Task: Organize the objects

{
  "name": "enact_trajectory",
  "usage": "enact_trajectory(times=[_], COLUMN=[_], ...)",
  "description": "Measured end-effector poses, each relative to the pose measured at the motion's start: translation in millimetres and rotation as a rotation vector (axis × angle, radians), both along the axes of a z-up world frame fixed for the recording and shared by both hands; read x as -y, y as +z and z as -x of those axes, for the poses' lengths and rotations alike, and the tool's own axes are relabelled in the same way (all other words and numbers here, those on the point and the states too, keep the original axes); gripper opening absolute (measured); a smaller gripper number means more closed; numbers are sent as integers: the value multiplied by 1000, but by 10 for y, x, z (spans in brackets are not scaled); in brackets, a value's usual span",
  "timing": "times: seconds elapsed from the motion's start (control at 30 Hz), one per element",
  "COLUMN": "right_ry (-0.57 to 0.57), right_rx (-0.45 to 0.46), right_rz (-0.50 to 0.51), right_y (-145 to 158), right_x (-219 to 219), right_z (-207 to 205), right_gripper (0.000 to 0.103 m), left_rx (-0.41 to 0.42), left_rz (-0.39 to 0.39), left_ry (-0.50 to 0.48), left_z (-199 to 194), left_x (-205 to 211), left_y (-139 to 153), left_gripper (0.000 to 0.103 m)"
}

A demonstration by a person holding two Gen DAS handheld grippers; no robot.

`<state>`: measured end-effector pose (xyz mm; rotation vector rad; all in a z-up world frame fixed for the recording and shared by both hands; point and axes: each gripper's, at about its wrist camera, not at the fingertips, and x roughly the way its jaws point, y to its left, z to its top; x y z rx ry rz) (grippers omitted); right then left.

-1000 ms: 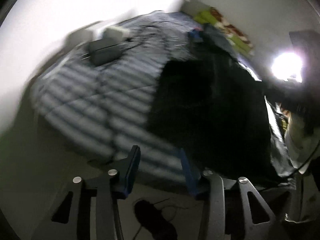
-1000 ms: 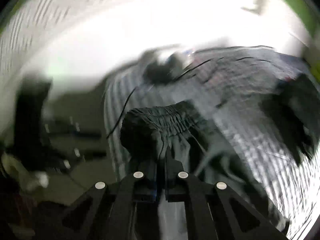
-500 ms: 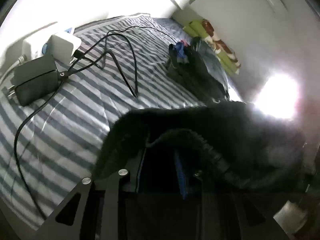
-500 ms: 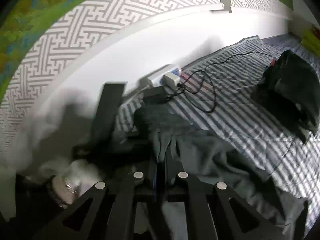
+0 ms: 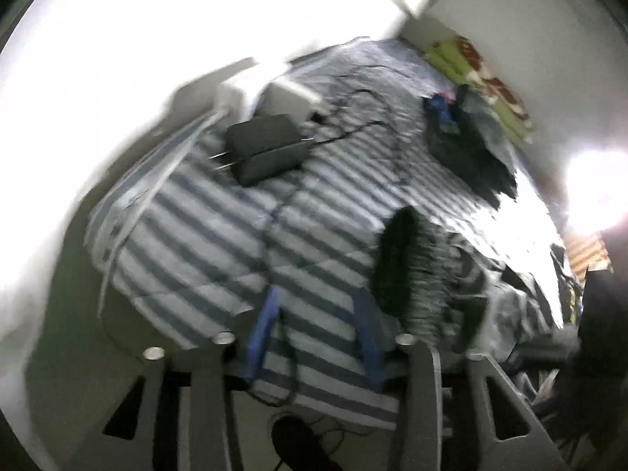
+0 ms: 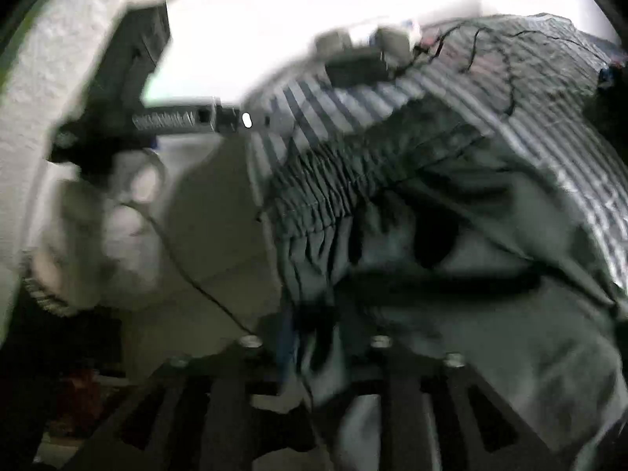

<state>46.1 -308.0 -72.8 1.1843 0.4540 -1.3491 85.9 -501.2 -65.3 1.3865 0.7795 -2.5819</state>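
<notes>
The dark trousers (image 6: pixel 412 204) are being released at frame centre: right gripper (image 6: pixel 329 337) jaws are opening around fabric, left gripper (image 5: pixel 314 333) jaws opening, now empty.

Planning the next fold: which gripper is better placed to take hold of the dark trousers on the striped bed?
Right. The right gripper sits at the dark trousers, fabric between its opening jaws. The left gripper hangs over bare striped bedding, its opening jaws empty, the trousers off to its side.
</notes>
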Motion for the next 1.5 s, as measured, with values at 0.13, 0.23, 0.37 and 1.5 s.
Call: enact_trajectory(times=[0.13, 0.23, 0.37, 1.5], right_ry=[-85, -152, -91, 36], right_rx=[-76, -41, 1, -59], right_rz=[108, 98, 24, 288], right_y=[479, 507, 206, 418], right_x=[-315, -215, 284, 722], right_z=[503, 968, 1201, 1374], right_gripper=[51, 52, 53, 15], left_rx=[12, 34, 46, -63], left_rz=[-4, 22, 24, 122], left_ry=[-84, -120, -131, -242], left_z=[231, 423, 559, 1199], left_x=[-301, -534, -602, -370], left_y=[-19, -138, -260, 188], left_gripper=[76, 76, 76, 35])
